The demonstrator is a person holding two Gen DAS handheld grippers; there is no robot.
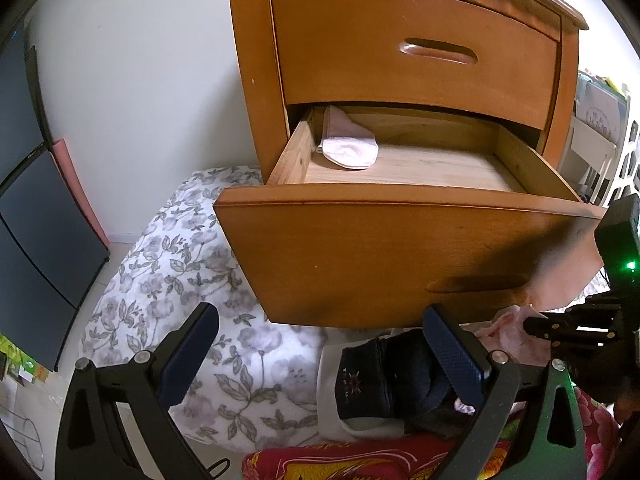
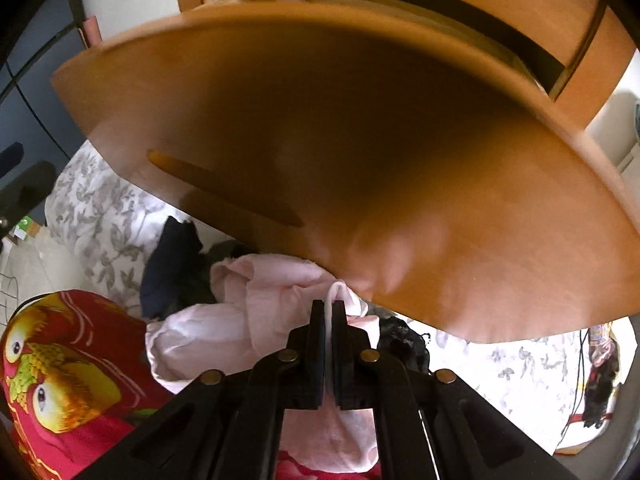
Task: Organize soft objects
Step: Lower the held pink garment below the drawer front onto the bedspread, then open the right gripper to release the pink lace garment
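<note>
Floral bedding (image 1: 168,280) lies below a wooden nightstand (image 1: 256,80) whose lower drawer (image 1: 400,256) is pulled out, one folded pink sock (image 1: 348,148) at its far left. Right gripper (image 2: 328,308) pinches pink cloth (image 2: 280,280) under the drawer front; left gripper (image 1: 320,352) hangs spread, empty, over dark socks (image 1: 372,380).

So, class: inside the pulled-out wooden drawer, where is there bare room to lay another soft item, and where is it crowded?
Free: the pale wooden drawer floor right of the folded pink sock in its back-left corner, out to the right wall. Crowded: the bed below the drawer front, heaped with navy socks and pale pink cloth, which the right gripper pinches.
</note>
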